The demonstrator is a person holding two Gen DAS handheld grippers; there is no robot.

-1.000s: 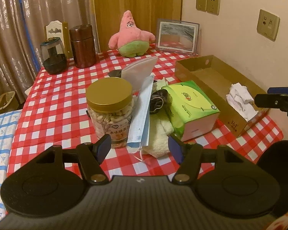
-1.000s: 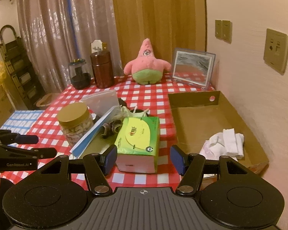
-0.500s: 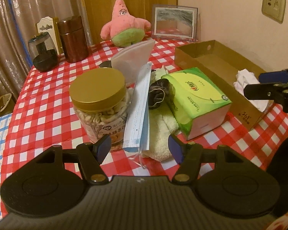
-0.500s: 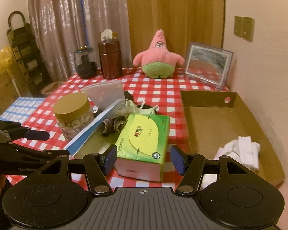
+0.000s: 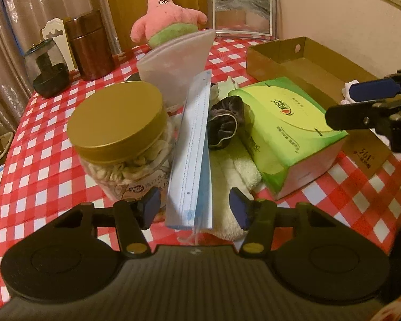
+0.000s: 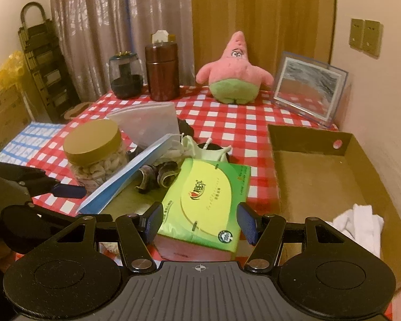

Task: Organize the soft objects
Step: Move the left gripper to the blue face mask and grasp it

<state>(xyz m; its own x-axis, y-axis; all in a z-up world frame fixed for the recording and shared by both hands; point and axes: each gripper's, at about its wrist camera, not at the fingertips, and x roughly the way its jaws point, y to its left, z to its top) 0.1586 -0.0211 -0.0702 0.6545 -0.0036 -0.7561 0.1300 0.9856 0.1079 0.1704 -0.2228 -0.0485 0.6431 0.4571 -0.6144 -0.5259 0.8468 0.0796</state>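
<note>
Box: your cardboard box (image 6: 318, 184) sits by the wall and has only the white cloth (image 6: 358, 227) in it, so the job looks like it has just begun.
Pile: the face mask (image 5: 193, 155), the dark scrunchie (image 5: 223, 124), the cream towel (image 5: 240, 171) and the green tissue pack (image 6: 208, 200) are all out on the checked table (image 5: 40, 160), close together.
Plush: the pink star toy (image 6: 234, 72) stands at the far end, well apart from the box.
Left gripper (image 5: 192, 208): your jaws have just been closing, with the mask's near end between them; the pads do not press it yet.
Right gripper (image 6: 200, 222): your jaws stand apart on both sides of the tissue pack, not squeezing.
Left to do: grab each soft thing and put it in the box, I think.
</note>
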